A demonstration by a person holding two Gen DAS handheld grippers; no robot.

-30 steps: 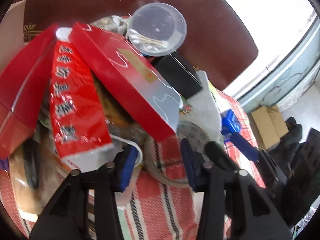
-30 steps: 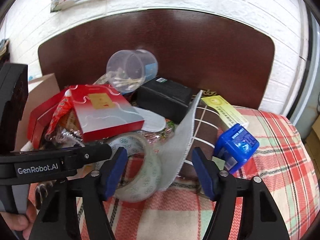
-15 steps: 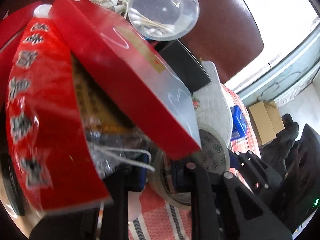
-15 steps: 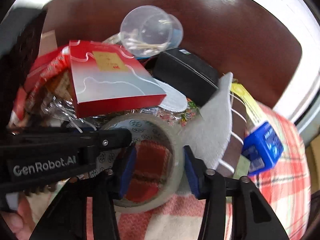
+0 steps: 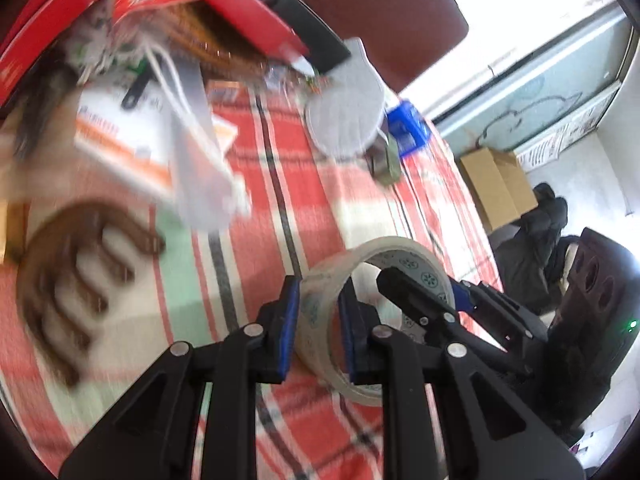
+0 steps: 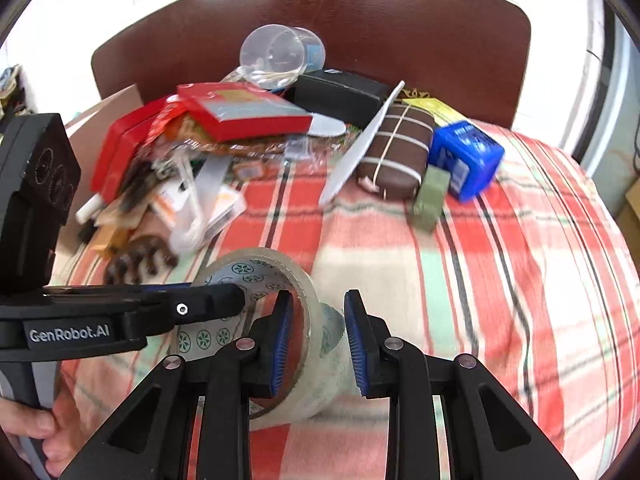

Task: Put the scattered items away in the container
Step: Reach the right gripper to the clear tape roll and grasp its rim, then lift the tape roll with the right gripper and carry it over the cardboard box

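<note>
A roll of clear tape (image 5: 356, 312) (image 6: 280, 332) is held above the plaid cloth, away from the pile. My left gripper (image 5: 318, 328) is shut on one side of its ring, one finger outside and one inside. My right gripper (image 6: 318, 340) is shut on the opposite side of the ring in the same way. My left gripper also shows in the right wrist view (image 6: 208, 306). The scattered pile lies further back: a red flat box (image 6: 244, 114), a clear plastic cup (image 6: 280, 54) with cotton swabs, a black box (image 6: 340, 96). No container is clearly in view.
A brown hair claw (image 5: 76, 280), a grey insole (image 6: 360, 152), a brown pouch (image 6: 396, 152), a blue box (image 6: 464, 156) and a green block (image 6: 430, 196) lie on the red plaid cloth (image 6: 500, 280). A dark brown headboard (image 6: 400, 20) stands behind. Cardboard boxes (image 5: 496, 184) stand at right.
Both grippers have closed on the tape roll and pulled it back out from under the pile toward me. The pile has shifted and loose items spilled on the cloth.
</note>
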